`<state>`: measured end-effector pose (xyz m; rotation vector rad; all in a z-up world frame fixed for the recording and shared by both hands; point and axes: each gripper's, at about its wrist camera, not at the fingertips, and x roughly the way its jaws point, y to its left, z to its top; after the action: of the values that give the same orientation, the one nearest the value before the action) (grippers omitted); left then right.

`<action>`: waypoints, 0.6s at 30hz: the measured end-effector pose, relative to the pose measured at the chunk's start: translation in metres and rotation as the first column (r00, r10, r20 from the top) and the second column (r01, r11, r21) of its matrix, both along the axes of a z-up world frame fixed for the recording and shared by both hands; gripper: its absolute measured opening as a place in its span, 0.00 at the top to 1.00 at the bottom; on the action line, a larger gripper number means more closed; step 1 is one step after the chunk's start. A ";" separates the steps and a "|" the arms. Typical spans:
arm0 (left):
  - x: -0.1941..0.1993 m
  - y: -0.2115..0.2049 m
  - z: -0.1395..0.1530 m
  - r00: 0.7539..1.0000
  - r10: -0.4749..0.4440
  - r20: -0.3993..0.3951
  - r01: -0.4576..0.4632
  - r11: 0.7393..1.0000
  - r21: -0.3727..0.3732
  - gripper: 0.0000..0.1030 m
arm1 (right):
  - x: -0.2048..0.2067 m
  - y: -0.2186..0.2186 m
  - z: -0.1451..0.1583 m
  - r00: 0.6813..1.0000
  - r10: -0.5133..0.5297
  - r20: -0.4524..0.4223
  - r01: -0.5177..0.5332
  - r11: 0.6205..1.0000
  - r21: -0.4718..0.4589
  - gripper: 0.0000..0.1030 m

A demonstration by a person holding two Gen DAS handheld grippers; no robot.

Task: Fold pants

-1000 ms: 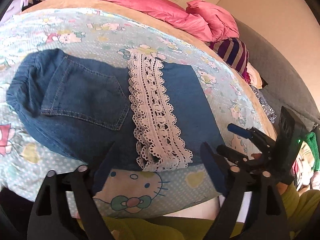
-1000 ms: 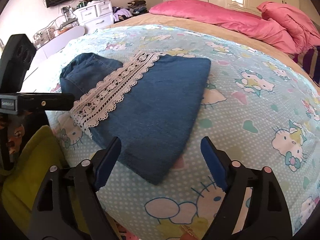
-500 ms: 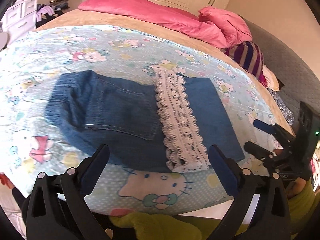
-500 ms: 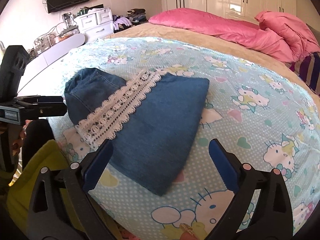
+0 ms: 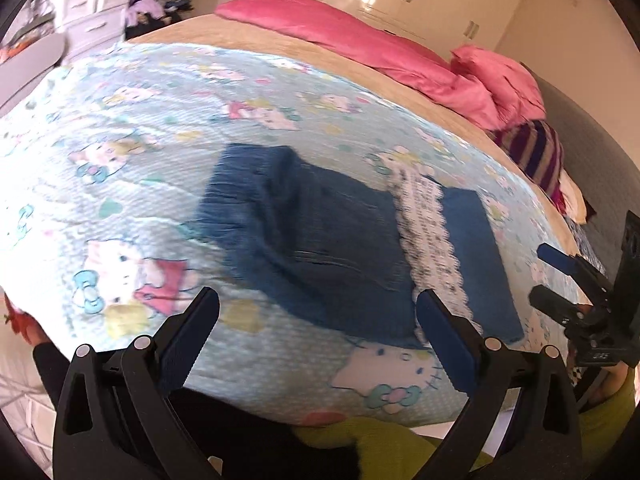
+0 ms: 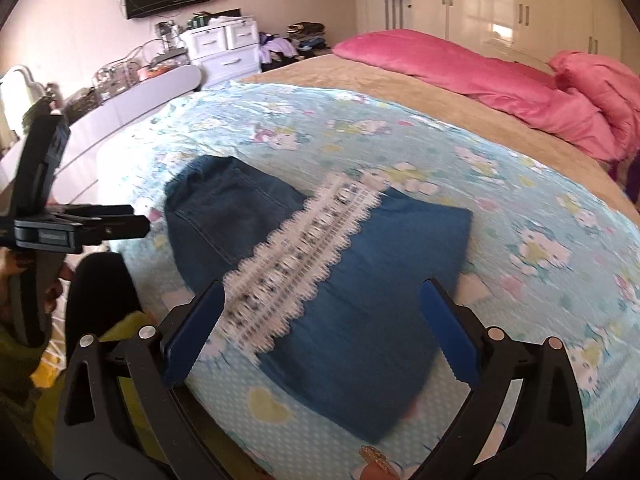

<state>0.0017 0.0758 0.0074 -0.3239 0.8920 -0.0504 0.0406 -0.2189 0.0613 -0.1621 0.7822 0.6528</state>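
The blue denim pants point(image 5: 320, 240) lie folded on the Hello Kitty bedspread point(image 5: 140, 140), with a white lace hem band point(image 5: 432, 240) across the top. They also show in the right wrist view point(image 6: 360, 280), lace band point(image 6: 296, 264) running diagonally. My left gripper point(image 5: 316, 332) is open and empty, held back from the near edge of the pants. My right gripper point(image 6: 320, 320) is open and empty, above the bed's near edge. The right gripper shows at the right of the left wrist view point(image 5: 560, 280); the left gripper shows at the left of the right wrist view point(image 6: 80, 224).
Pink pillows and a duvet point(image 6: 500, 76) lie at the head of the bed. A striped cushion point(image 5: 536, 152) sits at the bed's right side. White drawers point(image 6: 224, 48) and a long white counter point(image 6: 132, 104) stand to the left. Wardrobes line the back wall.
Both grippers have pulled back and up from the pants, which now look smaller and farther away. The pants have not moved. Both stay open.
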 end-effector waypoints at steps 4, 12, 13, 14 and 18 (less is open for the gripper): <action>0.000 0.021 -0.009 0.998 0.065 -0.028 -0.065 0.997 -0.029 0.04 | 0.013 0.022 0.007 0.998 0.058 -0.010 -0.058 0.998 0.019 0.10; 0.008 0.036 -0.029 0.991 0.102 -0.084 -0.106 0.993 -0.048 0.04 | 0.052 0.079 0.011 0.982 0.184 -0.050 -0.184 0.983 0.003 0.09; 0.009 0.035 -0.031 0.990 0.104 -0.090 -0.109 0.993 -0.048 0.04 | 0.059 0.088 0.010 0.979 0.198 -0.055 -0.198 0.980 -0.005 0.09; 0.011 0.035 -0.033 0.990 0.106 -0.094 -0.111 0.993 -0.048 0.04 | 0.062 0.094 0.009 0.976 0.209 -0.060 -0.210 0.978 -0.009 0.09; 0.018 0.035 -0.041 0.987 0.118 -0.113 -0.127 0.989 -0.074 0.04 | 0.081 0.124 0.005 0.962 0.259 -0.087 -0.263 0.965 -0.025 0.09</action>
<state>0.0193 0.1108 -0.0335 -0.4604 0.9774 0.0453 0.1217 -0.0950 0.0662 -0.2765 0.8613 0.9000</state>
